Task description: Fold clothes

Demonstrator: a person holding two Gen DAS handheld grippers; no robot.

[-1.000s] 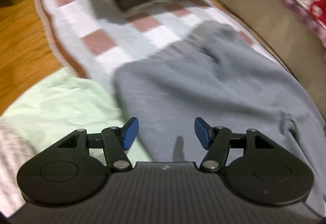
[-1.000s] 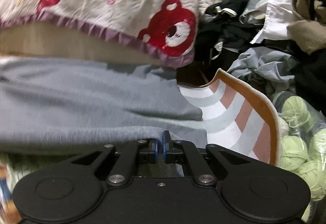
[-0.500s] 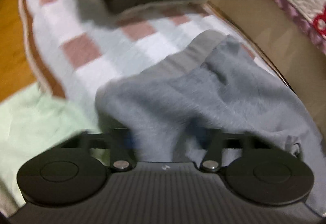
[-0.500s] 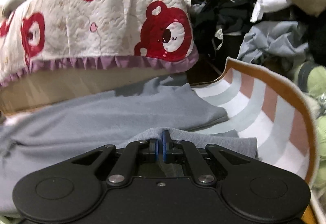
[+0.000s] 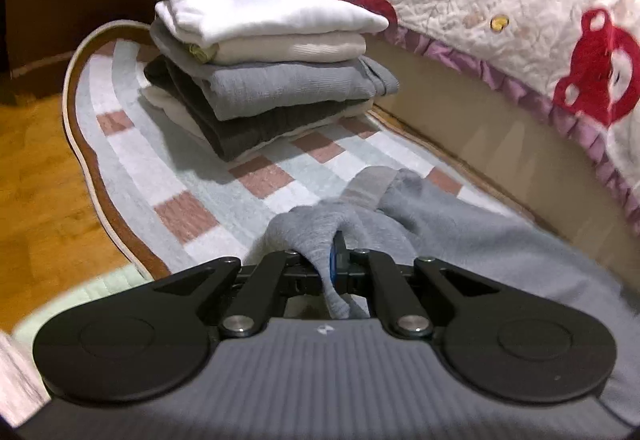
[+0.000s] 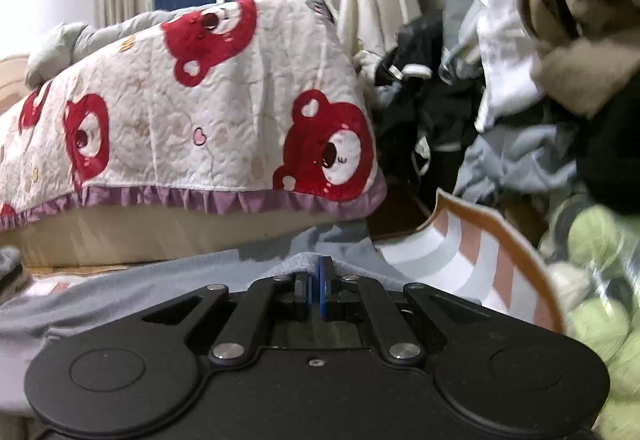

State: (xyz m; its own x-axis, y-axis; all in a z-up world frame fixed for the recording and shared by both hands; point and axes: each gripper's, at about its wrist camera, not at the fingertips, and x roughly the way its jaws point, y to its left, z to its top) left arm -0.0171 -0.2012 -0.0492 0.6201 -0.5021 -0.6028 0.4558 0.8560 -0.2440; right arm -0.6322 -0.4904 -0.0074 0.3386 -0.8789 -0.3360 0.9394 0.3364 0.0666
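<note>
- Grey garment [image 5: 472, 240] lies spread on the striped rug [image 5: 132, 167] beside the bed, w/ one end bunched up at the left gripper [image 5: 326, 264].
- Left gripper: jaws closed tight on a pinch of the grey fabric; cloth drapes over and hangs down between the fingers.
- Right gripper [image 6: 318, 284]: jaws closed, blue pads nearly touching; a grey fabric edge sits right at the tips, so prob. pinched, though the cloth betw. the pads is hard to see.
- Step in hand, I'd say: both ends gripped, ready for a fold, lift just starting.
- Next move needs both grips raised together, fabric kept taut, then carried over so edges line up.
- Finished folded stack [image 5: 264, 51] sits further along the rug, well apart; likely the drop spot later.
- Unsorted clothes pile [image 6: 500, 87] at right.
</note>
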